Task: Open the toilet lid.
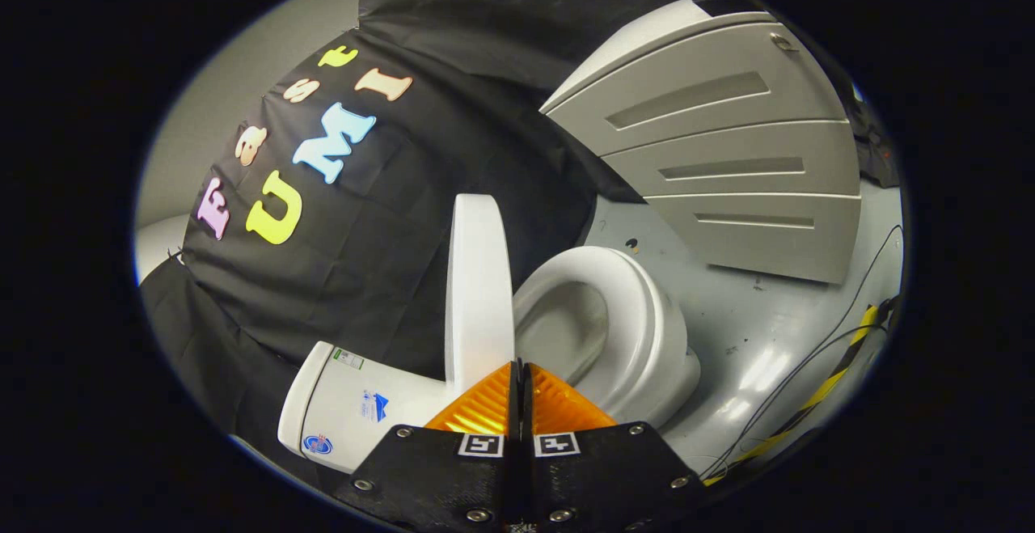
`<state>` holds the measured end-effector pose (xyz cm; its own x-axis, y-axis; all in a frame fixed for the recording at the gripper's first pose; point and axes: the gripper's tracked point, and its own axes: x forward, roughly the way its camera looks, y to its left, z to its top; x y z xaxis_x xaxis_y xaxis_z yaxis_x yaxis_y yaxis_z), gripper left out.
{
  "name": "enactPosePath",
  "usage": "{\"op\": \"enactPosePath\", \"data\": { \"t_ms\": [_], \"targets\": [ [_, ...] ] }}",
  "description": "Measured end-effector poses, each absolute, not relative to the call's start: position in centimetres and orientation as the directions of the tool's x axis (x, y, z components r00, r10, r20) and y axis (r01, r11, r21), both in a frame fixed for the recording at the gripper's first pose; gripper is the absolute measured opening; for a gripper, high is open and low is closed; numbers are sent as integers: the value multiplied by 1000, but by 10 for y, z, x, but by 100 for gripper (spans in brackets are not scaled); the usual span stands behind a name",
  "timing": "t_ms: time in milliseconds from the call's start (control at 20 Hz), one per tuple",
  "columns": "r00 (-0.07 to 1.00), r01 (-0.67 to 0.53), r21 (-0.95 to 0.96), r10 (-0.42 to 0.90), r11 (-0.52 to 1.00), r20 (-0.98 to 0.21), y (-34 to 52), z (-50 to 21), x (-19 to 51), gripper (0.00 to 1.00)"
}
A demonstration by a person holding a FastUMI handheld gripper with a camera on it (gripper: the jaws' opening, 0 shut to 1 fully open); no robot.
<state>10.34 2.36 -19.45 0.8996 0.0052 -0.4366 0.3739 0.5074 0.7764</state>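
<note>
The gripper (520, 371) has its two orange fingers (558, 408) pressed together, tips meeting with nothing between them. Just beyond the tips the toilet lid (479, 282) stands raised off the seat (639, 315), its edge toward the fingers, beside the white tank (348, 408). Farther off, a grey drawer cabinet (728, 161) stands on the grey floor (768, 331), with cables (817, 371) along the floor's edge.
</note>
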Motion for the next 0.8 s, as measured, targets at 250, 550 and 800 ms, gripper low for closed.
{"op": "enactPosePath", "data": {
  "t_ms": [250, 550, 800],
  "targets": [
    [910, 345, 759, 1, 553, -415, 35, -170, 107, 0],
    [911, 326, 717, -2, 617, -413, 48, -151, 110, 0],
    [923, 292, 700, 1, 651, -386, 61, -133, 111, 0]
  ]
}}
